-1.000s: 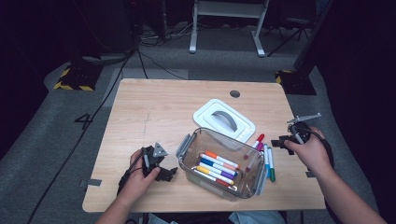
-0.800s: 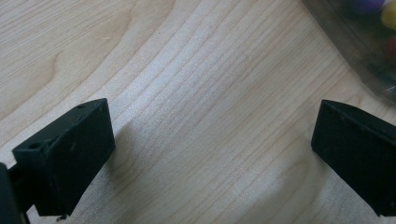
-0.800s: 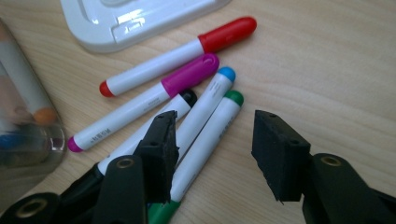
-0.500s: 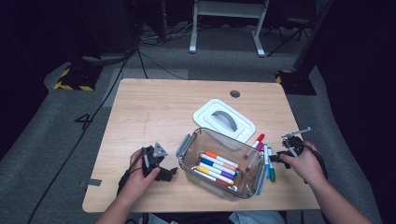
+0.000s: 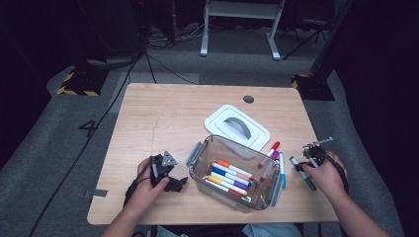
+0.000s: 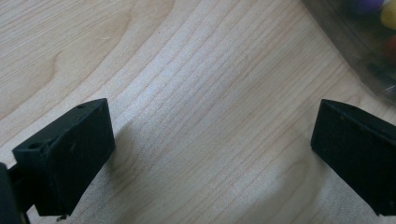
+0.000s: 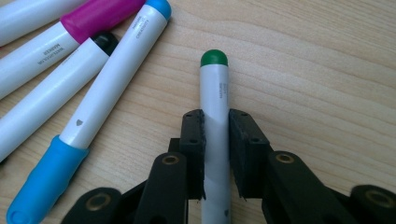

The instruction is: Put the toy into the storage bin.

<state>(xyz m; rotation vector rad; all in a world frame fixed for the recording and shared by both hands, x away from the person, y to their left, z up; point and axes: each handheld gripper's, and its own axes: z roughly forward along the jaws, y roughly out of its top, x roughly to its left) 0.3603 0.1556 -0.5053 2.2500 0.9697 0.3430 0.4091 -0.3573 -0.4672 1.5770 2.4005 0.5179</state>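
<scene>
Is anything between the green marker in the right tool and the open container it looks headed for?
Yes: the loose markers lie on the table between the green marker, clamped in the right tool, and the clear container. Lifted over them, the open top looks unobstructed.

A lab or studio space is indicated: grey carpet floor (image 5: pixel 74 148), hazard-striped tape (image 5: pixel 74 91), trailing cables (image 5: pixel 158 64), and a dark surround.
</scene>
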